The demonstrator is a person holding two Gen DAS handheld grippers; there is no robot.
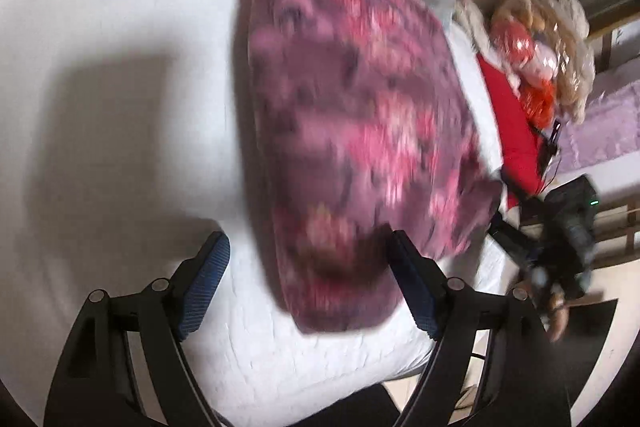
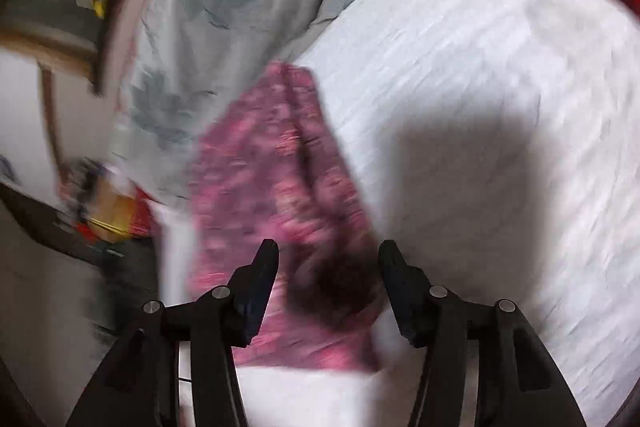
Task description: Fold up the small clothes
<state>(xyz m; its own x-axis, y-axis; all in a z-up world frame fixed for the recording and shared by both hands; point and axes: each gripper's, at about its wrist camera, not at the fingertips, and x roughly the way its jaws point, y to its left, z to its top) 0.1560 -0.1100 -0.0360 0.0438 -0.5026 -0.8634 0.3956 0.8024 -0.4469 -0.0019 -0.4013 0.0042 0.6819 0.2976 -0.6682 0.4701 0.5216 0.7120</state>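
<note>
A small purple garment with a pink flower print [image 1: 348, 115] lies flat on the white bed sheet [image 1: 120, 67], blurred by motion. My left gripper [image 1: 308, 259] is open just above the garment's near end; its right finger overlaps the cloth edge. In the right wrist view the same garment [image 2: 272, 179] lies on the sheet [image 2: 480, 67], and my right gripper [image 2: 328, 267] is open above its near end, holding nothing. The other gripper and hand [image 1: 568, 239] show at the bed's right edge in the left wrist view.
A grey flowered quilt [image 2: 208, 7] lies bunched beyond the garment. Red cloth [image 1: 516, 131] and a plastic-wrapped bundle [image 1: 540, 39] sit at the bed's far side. A wooden frame [image 1: 616, 227] and floor lie past the bed edge.
</note>
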